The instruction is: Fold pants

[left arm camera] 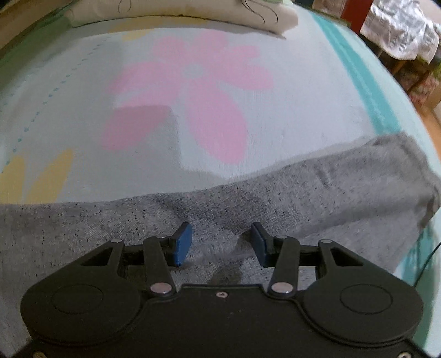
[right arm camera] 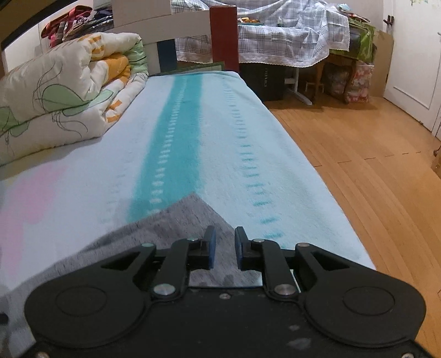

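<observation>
The left gripper (left arm camera: 222, 243) hangs over the grey pants (left arm camera: 248, 203) with its jaws spread wide and nothing between them; its blue pads (left arm camera: 182, 243) stand just above the cloth, and whether they touch it cannot be told; the pants lie flat on the bedspread (left arm camera: 289, 110), passing beneath this gripper and running off to both sides of it, with one end lying ahead and to its right near the teal stripe (left arm camera: 366, 91); straight ahead of the gripper the bedspread shows a large pink flower (left arm camera: 193, 91), and to its left some yellow petals (left arm camera: 46, 176); far ahead, at the back of the bed, lies a folded quilt (left arm camera: 193, 11).

The right gripper (right arm camera: 224, 247) is also released, its jaws parted by a narrower gap and holding nothing; a corner of the pants (right arm camera: 176, 220) lies directly beneath and just ahead of it, the point of that corner reaching forward onto the teal stripe (right arm camera: 171, 143) of the bedspread (right arm camera: 248, 137); the rest of the grey cloth spreads away to this gripper's left; ahead and to the left sits the quilt (right arm camera: 66, 88), rolled in a heap with green and orange patterns; to the right the bed edge drops to a wooden floor (right arm camera: 372, 170); far ahead stands a red bedpost (right arm camera: 223, 35), and beyond it a table under a checked cloth (right arm camera: 284, 35).
</observation>
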Demonstrator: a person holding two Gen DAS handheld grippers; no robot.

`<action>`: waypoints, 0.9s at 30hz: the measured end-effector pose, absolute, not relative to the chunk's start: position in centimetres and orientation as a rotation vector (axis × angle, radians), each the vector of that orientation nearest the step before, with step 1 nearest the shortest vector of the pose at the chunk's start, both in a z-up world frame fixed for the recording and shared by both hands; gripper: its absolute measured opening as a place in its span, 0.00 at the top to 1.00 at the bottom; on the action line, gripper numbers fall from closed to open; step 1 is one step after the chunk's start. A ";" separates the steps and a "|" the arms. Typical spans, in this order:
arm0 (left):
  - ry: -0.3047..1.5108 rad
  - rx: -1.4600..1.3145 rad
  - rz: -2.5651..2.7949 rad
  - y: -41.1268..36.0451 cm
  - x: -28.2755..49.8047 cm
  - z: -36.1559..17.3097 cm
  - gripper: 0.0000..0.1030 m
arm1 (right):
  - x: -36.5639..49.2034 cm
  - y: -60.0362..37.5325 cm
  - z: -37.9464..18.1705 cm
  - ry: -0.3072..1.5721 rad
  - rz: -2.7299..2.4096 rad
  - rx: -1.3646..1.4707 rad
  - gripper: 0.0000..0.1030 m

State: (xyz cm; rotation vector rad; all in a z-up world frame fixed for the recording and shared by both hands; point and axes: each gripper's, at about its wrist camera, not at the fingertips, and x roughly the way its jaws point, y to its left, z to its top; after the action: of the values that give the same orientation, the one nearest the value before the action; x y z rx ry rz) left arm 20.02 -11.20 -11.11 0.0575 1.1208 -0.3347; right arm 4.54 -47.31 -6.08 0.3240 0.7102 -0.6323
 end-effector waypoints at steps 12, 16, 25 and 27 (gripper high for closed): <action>1.086 0.054 -0.399 -10.5 17.0 -11.9 0.47 | 15.7 -40.6 -7.6 0.846 -0.347 0.233 0.81; 1.068 0.090 -0.404 -10.6 16.3 -11.7 0.47 | 17.4 -40.4 -9.4 0.911 -0.373 0.227 0.81; 1.044 0.079 -0.398 -10.8 16.4 -11.7 0.47 | 16.8 -38.1 -10.9 1.041 -0.221 0.043 0.79; 1.037 0.079 -0.398 -10.0 15.9 -11.4 0.47 | 16.9 -37.4 -10.8 1.032 -0.173 0.031 0.79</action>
State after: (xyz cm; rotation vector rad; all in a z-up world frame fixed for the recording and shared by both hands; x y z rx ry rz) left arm 15.90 -9.97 -11.36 0.0786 1.0366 -0.3978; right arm 16.91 -37.38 -10.83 0.0308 1.0322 -0.1733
